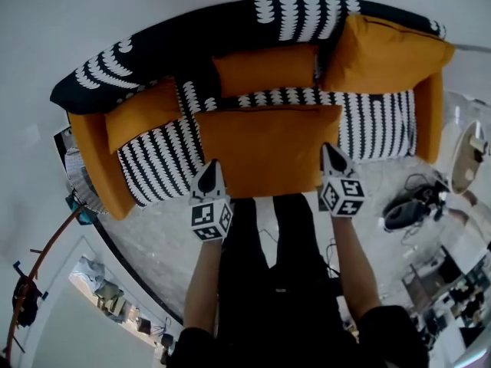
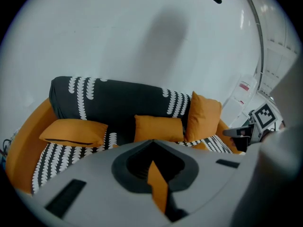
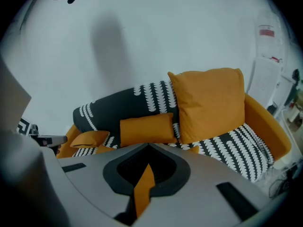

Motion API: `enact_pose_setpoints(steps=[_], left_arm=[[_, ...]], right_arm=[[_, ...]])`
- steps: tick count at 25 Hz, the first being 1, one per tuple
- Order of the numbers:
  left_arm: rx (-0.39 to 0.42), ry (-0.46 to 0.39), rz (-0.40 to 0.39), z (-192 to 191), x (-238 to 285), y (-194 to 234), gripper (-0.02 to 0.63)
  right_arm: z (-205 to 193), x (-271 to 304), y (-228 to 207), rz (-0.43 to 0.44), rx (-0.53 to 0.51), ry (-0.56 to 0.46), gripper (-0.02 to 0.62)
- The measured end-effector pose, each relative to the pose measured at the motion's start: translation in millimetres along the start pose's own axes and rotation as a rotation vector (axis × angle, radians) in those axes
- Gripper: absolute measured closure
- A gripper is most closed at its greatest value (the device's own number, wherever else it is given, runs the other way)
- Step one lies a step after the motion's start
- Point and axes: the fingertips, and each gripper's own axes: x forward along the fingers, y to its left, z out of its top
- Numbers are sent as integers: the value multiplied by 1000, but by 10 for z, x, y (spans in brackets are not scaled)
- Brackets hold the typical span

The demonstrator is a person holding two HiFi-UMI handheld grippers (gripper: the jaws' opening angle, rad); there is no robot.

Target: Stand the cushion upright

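Observation:
A large orange cushion (image 1: pixel 265 148) lies flat on the front of the seat of a black-and-white patterned sofa (image 1: pixel 157 159). In the head view my left gripper (image 1: pixel 210 164) is at its near left corner and my right gripper (image 1: pixel 328 149) at its near right corner. The jaws of both are shut. In the left gripper view (image 2: pixel 152 144) and the right gripper view (image 3: pixel 149 148), a narrow strip of orange shows in the slit behind the closed tips. I cannot tell whether fabric is pinched there.
A flat orange cushion (image 1: pixel 142 121) rests at the sofa's left end, a small one (image 1: pixel 265 69) leans on the backrest, and a big one (image 1: pixel 383 52) stands at the right. My legs (image 1: pixel 268 267) are in front of the sofa. Cables and gear (image 1: pixel 410 209) lie on the floor at the right.

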Motion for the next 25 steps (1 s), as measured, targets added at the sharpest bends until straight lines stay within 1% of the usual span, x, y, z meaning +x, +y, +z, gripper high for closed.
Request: enact_pose_setpoints(steps=[3, 4, 9, 14, 16, 20, 23, 25], left_arm=[[-11, 21, -3, -160, 180, 40, 609], [-10, 27, -3, -208, 231, 56, 609], [-9, 51, -2, -437, 439, 178, 609], [-57, 128, -14, -735, 649, 236, 609], [-65, 153, -16, -823, 725, 290, 580], [-89, 207, -8, -972, 816, 388, 493], [-88, 236, 3, -1050, 923, 441, 466], [-92, 261, 5, -1103, 993, 476, 442]], right_arm=[[-173, 112, -183, -17, 23, 24, 592], [-227, 144, -235, -22, 31, 34, 557], [-445, 343, -440, -52, 49, 69, 545], [-598, 510, -676, -86, 71, 106, 505], [-656, 600, -744, -97, 83, 115, 488], [-758, 683, -869, -106, 115, 157, 469], [-866, 749, -1071, -137, 130, 198, 446], [-935, 795, -1162, -146, 143, 220, 420]])
